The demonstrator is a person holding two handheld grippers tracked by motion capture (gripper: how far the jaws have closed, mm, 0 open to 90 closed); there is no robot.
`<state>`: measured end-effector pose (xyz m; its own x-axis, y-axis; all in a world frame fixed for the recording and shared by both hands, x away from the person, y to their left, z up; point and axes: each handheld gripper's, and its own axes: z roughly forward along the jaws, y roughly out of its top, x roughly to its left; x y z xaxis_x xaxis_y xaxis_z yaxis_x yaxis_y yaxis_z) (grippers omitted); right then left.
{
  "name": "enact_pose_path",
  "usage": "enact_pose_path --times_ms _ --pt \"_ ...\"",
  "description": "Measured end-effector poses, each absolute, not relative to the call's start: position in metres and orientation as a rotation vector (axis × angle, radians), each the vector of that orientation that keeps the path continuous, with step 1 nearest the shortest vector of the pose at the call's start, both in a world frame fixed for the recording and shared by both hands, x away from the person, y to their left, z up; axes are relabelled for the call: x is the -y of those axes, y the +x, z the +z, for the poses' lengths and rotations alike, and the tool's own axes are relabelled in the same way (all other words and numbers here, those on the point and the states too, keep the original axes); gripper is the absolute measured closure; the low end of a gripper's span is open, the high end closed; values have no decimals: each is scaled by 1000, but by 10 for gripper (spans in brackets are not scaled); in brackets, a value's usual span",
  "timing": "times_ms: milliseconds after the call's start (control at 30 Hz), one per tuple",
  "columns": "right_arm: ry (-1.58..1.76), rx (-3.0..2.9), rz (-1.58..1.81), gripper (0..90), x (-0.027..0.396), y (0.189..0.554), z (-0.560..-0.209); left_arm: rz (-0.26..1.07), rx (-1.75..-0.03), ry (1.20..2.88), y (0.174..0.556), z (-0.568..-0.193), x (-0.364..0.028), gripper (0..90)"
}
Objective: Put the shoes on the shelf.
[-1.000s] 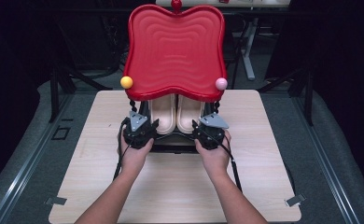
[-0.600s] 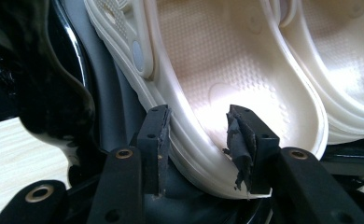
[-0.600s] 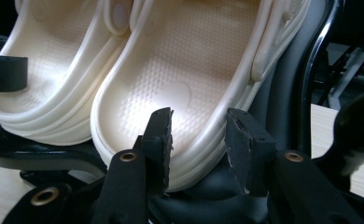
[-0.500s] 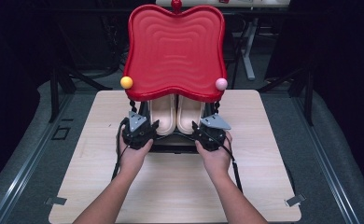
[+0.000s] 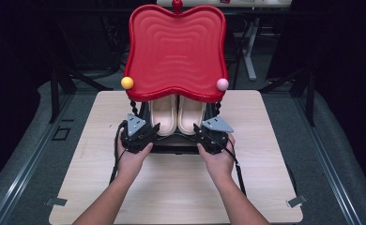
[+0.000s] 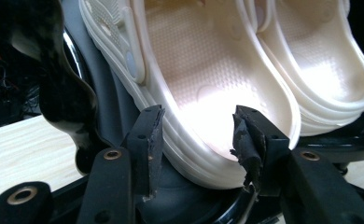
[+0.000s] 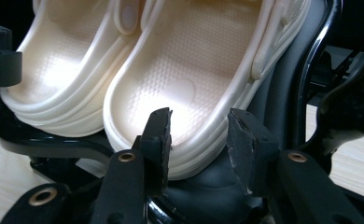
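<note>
Two cream clogs, the left clog (image 5: 163, 115) and the right clog (image 5: 191, 115), lie side by side on a black rack (image 5: 174, 144) under a red wavy top (image 5: 176, 51). My left gripper (image 5: 156, 127) straddles the heel rim of the left clog (image 6: 194, 70). One pad sits outside the sole and one inside, with slack; my left gripper (image 6: 199, 135) is open and its jaws have just been opening. My right gripper (image 5: 196, 127) straddles the heel of the right clog (image 7: 189, 60) the same way. This right gripper (image 7: 199, 135) is open too, its jaws just widened.
The rack stands at the far middle of a light wooden table (image 5: 171, 187). A yellow ball (image 5: 127, 83) and a pink ball (image 5: 222, 84) sit on the red top's front corners. Black twisted posts (image 6: 59, 70) flank the clogs. Dark floor and chair legs surround the table.
Both hands stay at the rack's front. The jaws of both grippers stand a little wider around the clog heels than before; the clogs have not moved.
</note>
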<state>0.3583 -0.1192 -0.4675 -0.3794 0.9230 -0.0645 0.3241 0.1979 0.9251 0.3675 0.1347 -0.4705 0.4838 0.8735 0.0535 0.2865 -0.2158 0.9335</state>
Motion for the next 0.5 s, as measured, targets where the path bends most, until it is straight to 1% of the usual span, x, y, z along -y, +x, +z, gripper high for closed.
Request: enact_pose_path --times_ms 500 --pt "1146 -1842 1154 579 128 347 -469 721 -993 1752 354 -468 -145 507"
